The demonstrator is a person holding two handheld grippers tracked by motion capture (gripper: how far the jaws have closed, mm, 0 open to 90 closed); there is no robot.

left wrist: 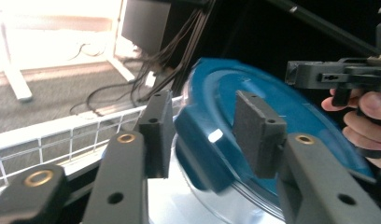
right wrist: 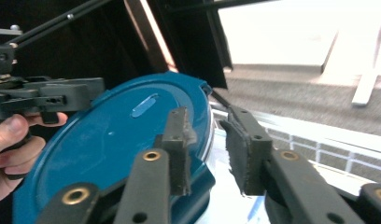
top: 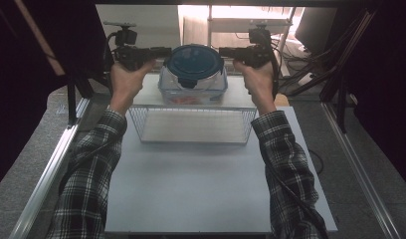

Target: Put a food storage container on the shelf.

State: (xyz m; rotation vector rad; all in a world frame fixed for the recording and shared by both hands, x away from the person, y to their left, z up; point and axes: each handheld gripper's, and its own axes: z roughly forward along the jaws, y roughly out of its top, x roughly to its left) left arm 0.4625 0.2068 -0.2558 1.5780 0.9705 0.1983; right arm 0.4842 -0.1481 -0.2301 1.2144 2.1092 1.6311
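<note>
Both tools unclenched, flanking blue lid (top: 196,62) rim; wire basket (top: 191,124) below.

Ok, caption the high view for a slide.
Two hand-held grippers, left and right, flank a blue-lidded clear container above a wire basket.

Container (top: 193,82) contents: an orange-red smear behind the clear wall, too blurred to identify. Blue lid (left wrist: 272,126) cut off by the left gripper view's bottom and right edges; its near clip soft with blur. In the right gripper view the lid (right wrist: 109,140) runs off the bottom-left corner. Wire basket (top: 191,124): far wall hidden behind the container. Whether either gripper's pads press the lid's clips: cannot tell.
</note>
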